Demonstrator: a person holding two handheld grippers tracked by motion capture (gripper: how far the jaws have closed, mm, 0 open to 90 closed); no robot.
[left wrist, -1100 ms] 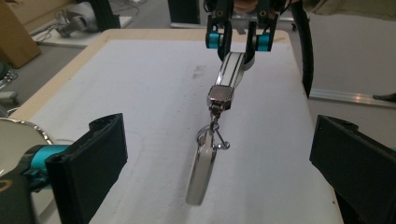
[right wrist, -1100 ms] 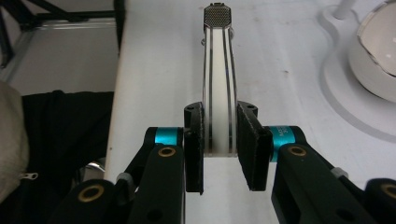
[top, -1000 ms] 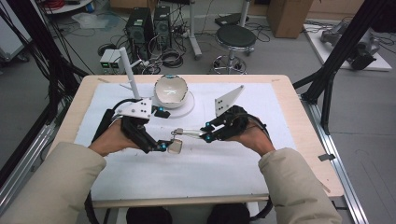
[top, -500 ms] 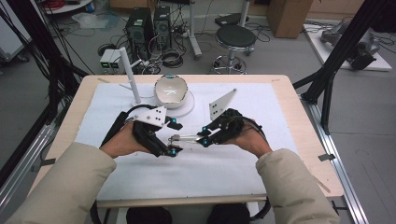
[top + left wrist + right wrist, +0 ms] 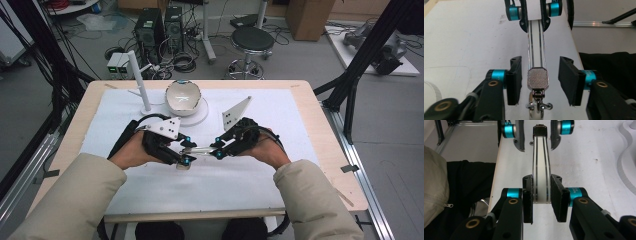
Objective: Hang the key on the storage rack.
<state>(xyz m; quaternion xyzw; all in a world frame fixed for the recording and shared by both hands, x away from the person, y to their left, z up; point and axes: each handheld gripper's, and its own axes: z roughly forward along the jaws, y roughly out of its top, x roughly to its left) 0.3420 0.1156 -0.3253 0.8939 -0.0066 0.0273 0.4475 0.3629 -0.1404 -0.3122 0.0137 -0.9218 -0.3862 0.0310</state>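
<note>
Chrome-edged white bar (image 5: 540,172) with a knurled end plate and swivel clasp, held above the table (image 5: 300,107) between us. Right hand-held gripper (image 5: 541,195) clamps one end; left hand-held gripper (image 5: 540,80) stands apart around the plate (close squarely). Left gripper view shows the clasp (image 5: 538,105).

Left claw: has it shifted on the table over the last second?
Yes. The left claw has slid toward the person, farther from the white bowl; it is open around the metal tool.

On the table (image 5: 320,150), the bowl (image 5: 182,97) sits at twelve o'clock, the post (image 5: 139,82) just beside it at nine.
</note>
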